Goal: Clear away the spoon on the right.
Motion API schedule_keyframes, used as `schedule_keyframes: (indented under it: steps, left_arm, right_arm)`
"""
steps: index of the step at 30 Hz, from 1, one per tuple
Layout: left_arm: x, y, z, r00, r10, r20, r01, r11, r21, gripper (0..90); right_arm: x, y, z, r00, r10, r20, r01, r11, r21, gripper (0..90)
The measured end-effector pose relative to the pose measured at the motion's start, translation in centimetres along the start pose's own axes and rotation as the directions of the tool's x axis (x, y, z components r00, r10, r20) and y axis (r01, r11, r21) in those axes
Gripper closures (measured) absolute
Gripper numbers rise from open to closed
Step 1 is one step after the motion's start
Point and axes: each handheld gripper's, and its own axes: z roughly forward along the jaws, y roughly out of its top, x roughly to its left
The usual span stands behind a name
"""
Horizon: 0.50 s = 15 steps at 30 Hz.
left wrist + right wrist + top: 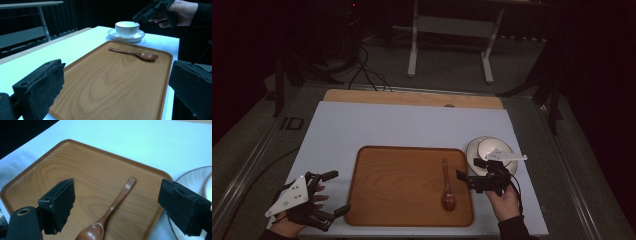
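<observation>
Spoon [110,212] flat on wooden tray [377,200], bowl end nearest, framed between wide-open jaws of right gripper [468,170] above it, left gripper [334,192] likewise open beside tray; likely to skid or tip sideways if pinched off-centre on slim rounded handle.

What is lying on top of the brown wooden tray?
A dark brown wooden spoon lies alone on the brown wooden tray, near its right side. The part of the white table beneath the tray is covered.

A dim room, grey floor [447,75], a white-legged table frame [452,30] behind.
</observation>
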Motion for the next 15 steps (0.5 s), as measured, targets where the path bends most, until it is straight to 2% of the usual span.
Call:
schedule_keyframes:
  steps: [6, 15]
  left_arm:
    - [0.0, 0.0, 0.0, 1.0, 0.0, -0.001, 0.0, 1.0, 0.004, 0.0]
    - [0.0, 0.0, 0.0, 1.0, 0.0, -0.001, 0.0, 1.0, 0.006, 0.0]
  right_arm:
    - [-0.6, -1.2, -0.8, 0.9995, -0.031, 0.01, 0.031, 0.999, -0.011, 13.9]
    - [-1.3, -2.5, -1.9, 0.997, -0.073, -0.026, 0.072, 0.997, -0.039, 13.8]
